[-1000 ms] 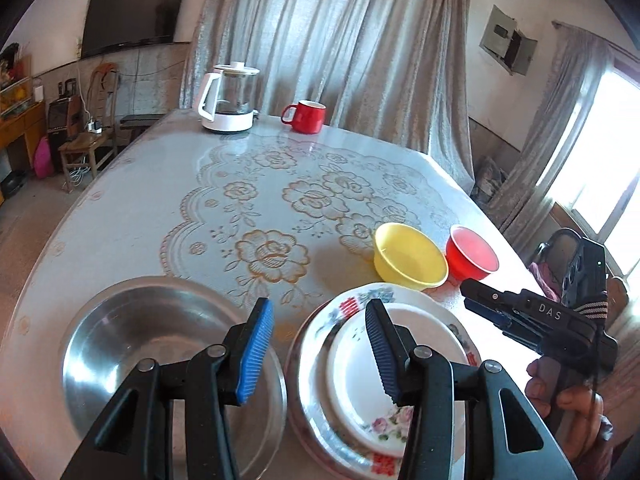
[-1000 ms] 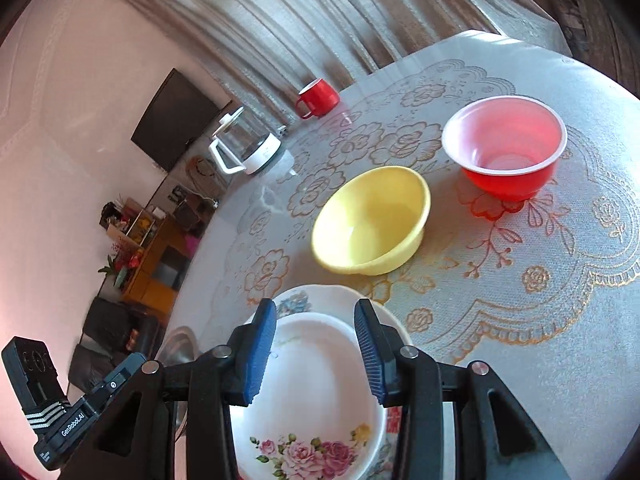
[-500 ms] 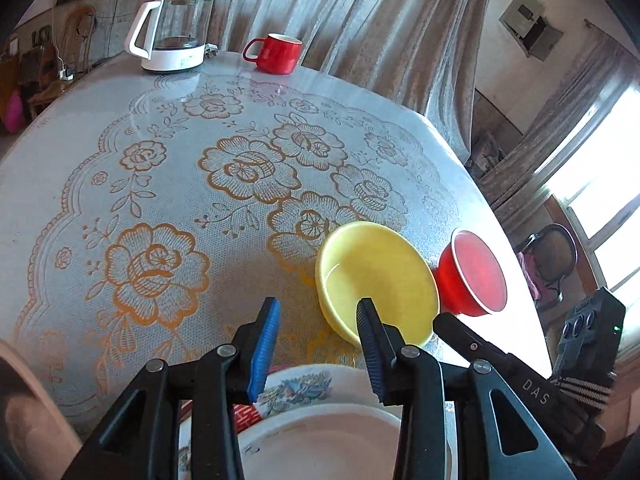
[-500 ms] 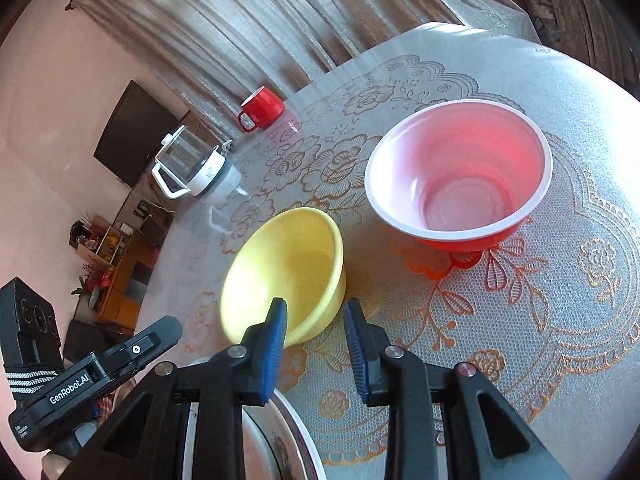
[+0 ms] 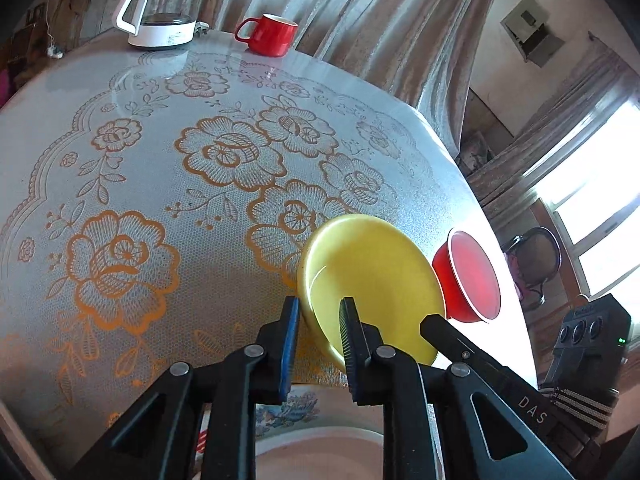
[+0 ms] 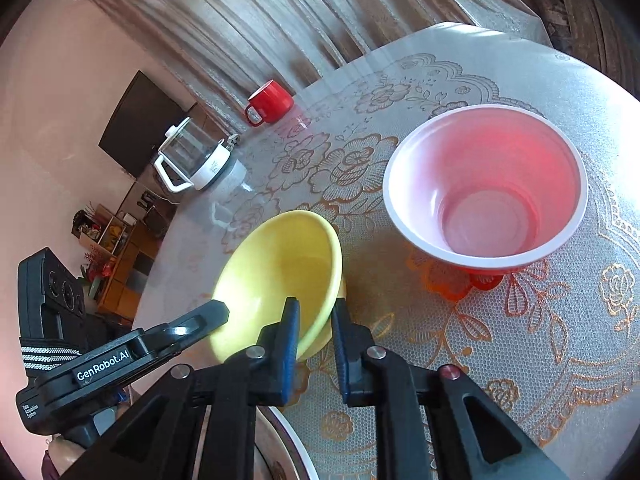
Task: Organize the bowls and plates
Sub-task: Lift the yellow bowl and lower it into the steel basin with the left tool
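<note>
Both tools part-open, each straddling the yellow bowl rim: left tool near edge, right tool opposite. Bowl sits on worktop beside red bowl, plates below

Left gripper straddling yellow bowl rim, red bowl beside
</note>
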Action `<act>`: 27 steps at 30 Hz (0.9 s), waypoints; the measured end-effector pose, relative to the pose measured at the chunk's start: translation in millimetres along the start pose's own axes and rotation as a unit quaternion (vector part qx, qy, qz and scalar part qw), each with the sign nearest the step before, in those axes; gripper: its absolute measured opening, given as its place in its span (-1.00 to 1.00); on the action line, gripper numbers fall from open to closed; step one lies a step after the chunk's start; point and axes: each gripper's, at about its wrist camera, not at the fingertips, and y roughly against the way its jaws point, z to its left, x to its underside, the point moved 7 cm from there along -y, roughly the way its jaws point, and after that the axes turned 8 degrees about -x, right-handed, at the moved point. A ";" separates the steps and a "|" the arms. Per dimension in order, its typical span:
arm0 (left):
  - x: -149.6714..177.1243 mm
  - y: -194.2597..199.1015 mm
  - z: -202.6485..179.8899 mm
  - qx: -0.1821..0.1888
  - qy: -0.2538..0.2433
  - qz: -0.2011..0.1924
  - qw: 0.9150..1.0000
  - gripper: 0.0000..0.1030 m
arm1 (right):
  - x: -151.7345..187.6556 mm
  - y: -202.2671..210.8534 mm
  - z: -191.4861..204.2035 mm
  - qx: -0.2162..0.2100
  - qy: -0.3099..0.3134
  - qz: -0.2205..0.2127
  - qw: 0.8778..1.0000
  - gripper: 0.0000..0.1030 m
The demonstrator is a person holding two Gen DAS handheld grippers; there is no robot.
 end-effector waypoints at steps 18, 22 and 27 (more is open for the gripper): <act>32.4 120.5 44.1 -0.020 0.008 -0.106 0.994 -0.61 | 29.7 16.1 92.8 -0.060 0.057 -0.003 0.997 -0.71; 51.5 135.5 65.9 -0.033 0.019 -0.111 0.993 -0.61 | 47.4 11.3 109.3 -0.080 0.062 0.011 0.995 -0.70; 73.5 157.4 91.9 -0.043 0.038 -0.126 0.990 -0.61 | 73.0 3.6 134.6 -0.102 0.077 0.028 0.991 -0.70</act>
